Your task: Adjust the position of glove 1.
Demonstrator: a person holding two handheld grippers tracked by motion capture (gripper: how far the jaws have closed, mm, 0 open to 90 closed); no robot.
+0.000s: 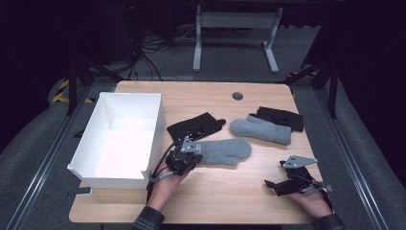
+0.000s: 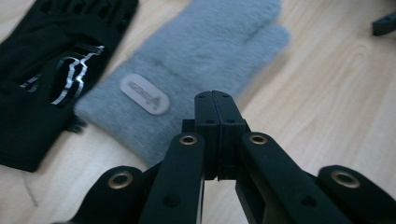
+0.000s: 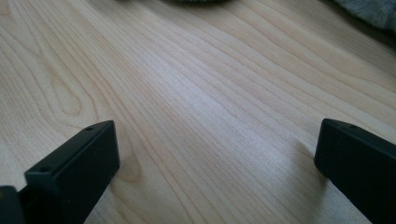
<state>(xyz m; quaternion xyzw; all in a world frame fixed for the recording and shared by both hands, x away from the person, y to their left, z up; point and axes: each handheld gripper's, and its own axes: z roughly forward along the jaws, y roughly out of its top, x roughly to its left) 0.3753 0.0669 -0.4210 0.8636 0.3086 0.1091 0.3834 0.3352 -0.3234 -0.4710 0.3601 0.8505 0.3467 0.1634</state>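
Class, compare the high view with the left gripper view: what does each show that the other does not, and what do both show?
High view alone: the white box on the table's left, a second grey mitten beside another black glove, and the right gripper, jaws open over bare wood.

Left gripper view alone: the oval label on the near grey mitten, the silver print on the black glove, and the left gripper with its jaws shut together, empty.

Both: that mitten, that glove, the left gripper and the wooden table.

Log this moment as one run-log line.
left gripper: shut, empty, over grey knitted mitten | right gripper: open, over bare wooden table | white box: empty
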